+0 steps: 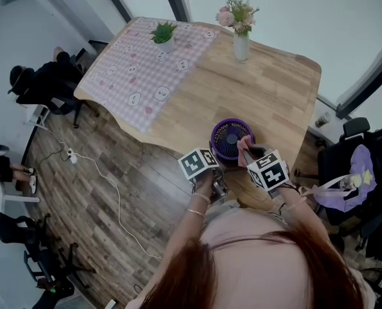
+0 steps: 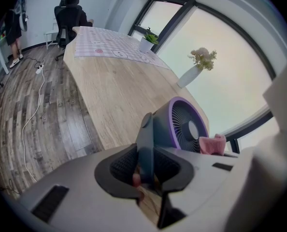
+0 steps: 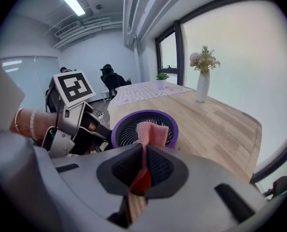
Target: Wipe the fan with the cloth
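A small fan (image 1: 230,138) with a purple ring and dark grille stands near the front edge of the wooden table (image 1: 274,89). My left gripper (image 1: 214,165) is shut on the fan's dark grey stand (image 2: 145,144), at the fan's left side. The fan's grille (image 2: 188,128) faces up and to the right in the left gripper view. My right gripper (image 3: 144,166) is shut on a pink cloth (image 3: 151,132), whose folded end lies against the fan's grille (image 3: 129,128). From above, the cloth (image 1: 244,149) sits on the fan's right rim.
A white vase of flowers (image 1: 240,42) and a small potted plant (image 1: 164,33) stand at the table's far end, the plant on a pink checked tablecloth (image 1: 139,69). An office chair with a purple bag (image 1: 354,179) is at the right. A seated person (image 1: 40,82) is far left.
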A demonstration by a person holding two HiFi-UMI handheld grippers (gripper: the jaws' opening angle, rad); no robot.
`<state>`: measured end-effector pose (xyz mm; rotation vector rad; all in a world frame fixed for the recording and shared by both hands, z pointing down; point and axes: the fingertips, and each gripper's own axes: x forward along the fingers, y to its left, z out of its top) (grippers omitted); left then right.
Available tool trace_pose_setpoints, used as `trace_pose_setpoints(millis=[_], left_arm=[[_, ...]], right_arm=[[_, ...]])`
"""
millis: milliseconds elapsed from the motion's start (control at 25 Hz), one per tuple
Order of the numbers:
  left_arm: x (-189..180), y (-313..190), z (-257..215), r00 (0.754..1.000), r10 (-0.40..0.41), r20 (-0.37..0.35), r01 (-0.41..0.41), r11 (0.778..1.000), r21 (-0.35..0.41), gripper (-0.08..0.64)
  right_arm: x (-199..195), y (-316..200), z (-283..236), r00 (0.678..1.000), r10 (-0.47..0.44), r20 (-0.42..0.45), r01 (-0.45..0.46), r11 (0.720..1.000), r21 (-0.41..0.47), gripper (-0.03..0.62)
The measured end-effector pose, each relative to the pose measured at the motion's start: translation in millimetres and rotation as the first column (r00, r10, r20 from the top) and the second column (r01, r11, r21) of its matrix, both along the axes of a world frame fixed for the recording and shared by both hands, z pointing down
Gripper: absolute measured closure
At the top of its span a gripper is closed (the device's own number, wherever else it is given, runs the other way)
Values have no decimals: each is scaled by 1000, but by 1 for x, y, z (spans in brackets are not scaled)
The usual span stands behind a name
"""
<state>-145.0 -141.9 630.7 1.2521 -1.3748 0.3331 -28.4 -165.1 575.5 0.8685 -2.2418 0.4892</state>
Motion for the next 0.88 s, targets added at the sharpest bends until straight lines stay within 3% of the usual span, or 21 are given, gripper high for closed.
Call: trace_pose_setpoints(millis=[440,880], left_arm=[[1,-1,1,1000,-2,-4,2,1000,4,483],[0,-1,2,1000,0,-15,0,1000,11,483]], right_arm=[[-17,12,0,992,-106,-62,109,993,42,568],[-43,29,0,964,-241,-111,247,968,48,568]])
